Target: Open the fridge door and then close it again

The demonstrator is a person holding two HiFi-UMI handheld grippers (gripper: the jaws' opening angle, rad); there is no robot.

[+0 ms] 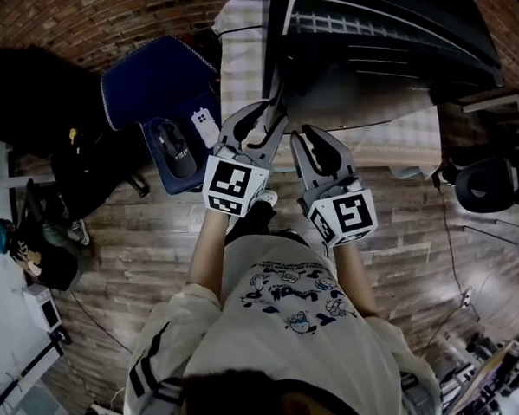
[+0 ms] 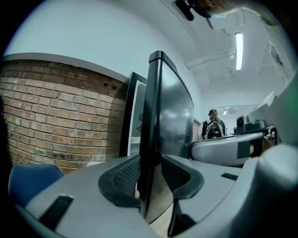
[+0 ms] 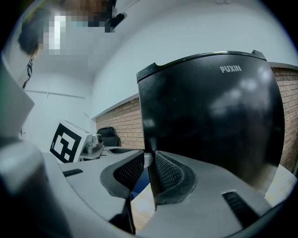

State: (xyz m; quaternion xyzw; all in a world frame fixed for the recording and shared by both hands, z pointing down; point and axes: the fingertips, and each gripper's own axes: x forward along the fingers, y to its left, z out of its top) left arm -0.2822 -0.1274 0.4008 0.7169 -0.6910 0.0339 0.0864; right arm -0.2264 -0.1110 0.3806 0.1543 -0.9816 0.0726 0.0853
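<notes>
black and glossy, the fridge door [image 3: 214, 121] stood swung out from the fridge cabinet [image 2: 132, 116], which sat against the brick wall [image 2: 60, 116] on a cloth-covered bench [image 1: 235, 65]. the person stood right in front of it with both tools on the door's free edge. the left gripper [image 2: 150, 183] had that edge between its ribbed fingers [image 2: 122, 179], and they looked pressed onto it from both sides. the right gripper [image 3: 150, 174] sat just beside it on the same edge, its fingers [image 3: 171, 174] pinching the thin lip with the branded front face spreading off to their right. from where i stood, the opening half of the job looked done or nearly so: a clear gap showed between door and cabinet, and the left gripper view caught the pale frame of the opening behind the door. the closing was what remained. the door would have to be brought back flush against the cabinet and both grips let go. i could not tell which way the door was headed.
</notes>
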